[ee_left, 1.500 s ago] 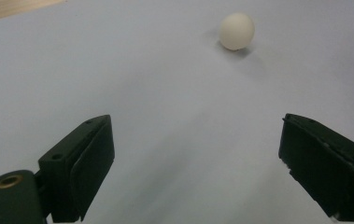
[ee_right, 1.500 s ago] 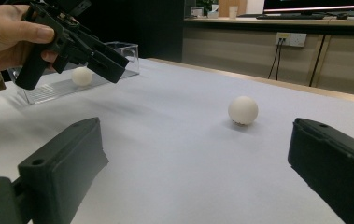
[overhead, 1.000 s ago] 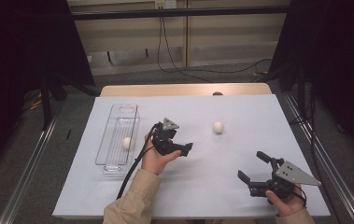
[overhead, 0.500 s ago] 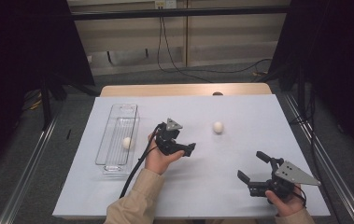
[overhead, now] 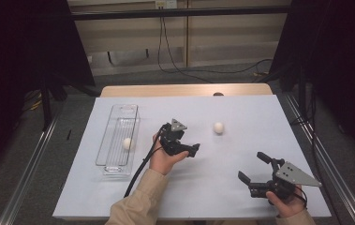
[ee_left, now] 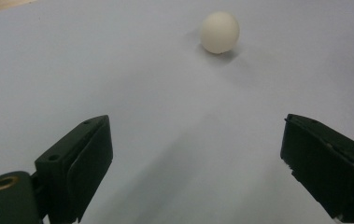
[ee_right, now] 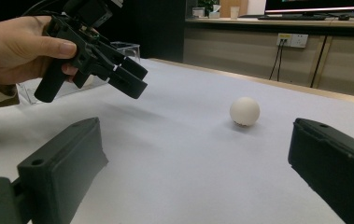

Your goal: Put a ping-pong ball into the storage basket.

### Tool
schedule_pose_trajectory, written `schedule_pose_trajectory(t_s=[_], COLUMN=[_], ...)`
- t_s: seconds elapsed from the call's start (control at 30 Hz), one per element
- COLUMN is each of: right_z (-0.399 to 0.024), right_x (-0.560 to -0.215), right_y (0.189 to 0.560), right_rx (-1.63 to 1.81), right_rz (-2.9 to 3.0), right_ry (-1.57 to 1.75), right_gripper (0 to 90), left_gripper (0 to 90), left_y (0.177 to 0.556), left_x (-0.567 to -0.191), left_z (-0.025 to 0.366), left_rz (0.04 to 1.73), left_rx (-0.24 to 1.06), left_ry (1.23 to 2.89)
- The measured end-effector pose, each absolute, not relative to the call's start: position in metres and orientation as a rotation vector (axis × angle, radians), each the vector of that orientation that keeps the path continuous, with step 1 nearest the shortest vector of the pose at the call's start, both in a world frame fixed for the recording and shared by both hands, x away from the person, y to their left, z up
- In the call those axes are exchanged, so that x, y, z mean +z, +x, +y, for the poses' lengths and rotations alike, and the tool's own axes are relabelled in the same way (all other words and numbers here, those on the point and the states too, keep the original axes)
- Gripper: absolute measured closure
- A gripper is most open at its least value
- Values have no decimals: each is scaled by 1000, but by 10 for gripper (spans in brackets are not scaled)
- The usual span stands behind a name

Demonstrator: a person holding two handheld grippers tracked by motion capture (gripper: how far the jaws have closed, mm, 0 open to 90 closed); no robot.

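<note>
— Since one second ago, what has moved?

— Only the left gripper (overhead: 190,151). It has gone a little to the right, toward the ball (overhead: 218,127) on the sheet (overhead: 212,197). The right gripper (overhead: 255,168) stays at the near right corner, and both balls stay where they were.

— How many balls do you count?

— Two, both pale and round. One lies free on the white sheet, right of the middle. In the left gripper view it (ee_left: 219,31) sits ahead of the jaws, well apart from them. The other ball (overhead: 127,143) lies inside the tray (overhead: 111,140).

— And trays?

— One clear, long tray, at the left side of the sheet, with its long side running away from the person.

— Are the grippers holding something?

— No. The left gripper has its jaws spread wide, with only bare sheet between them, and it is held above the sheet, between the tray and the free ball. The right gripper also has its jaws apart and grasps nothing. In the right gripper view, the free ball (ee_right: 244,111) and the left gripper (ee_right: 130,77) are both ahead of it.

— How many hands?

— Two, one on each gripper. The left sleeve (overhead: 135,199) is tan.
</note>
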State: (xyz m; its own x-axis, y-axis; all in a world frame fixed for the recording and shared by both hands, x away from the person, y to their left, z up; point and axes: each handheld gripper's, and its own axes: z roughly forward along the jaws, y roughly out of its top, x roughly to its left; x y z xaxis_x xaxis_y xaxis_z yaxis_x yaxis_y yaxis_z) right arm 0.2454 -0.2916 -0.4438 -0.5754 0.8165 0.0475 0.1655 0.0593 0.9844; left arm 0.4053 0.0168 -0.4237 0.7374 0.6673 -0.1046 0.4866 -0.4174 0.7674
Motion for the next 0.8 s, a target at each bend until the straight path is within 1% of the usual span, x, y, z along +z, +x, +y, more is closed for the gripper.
schedule_pose_trajectory(t_s=[0.8], right_z=[-292], right_x=[-444], right_y=[246], right_rx=[1550], right_rz=[1805], right_ry=[980], right_gripper=[28], left_gripper=[90], left_y=[409], left_x=[-429], left_z=[3], left_rz=[860], left_rx=[274], left_ry=[2101])
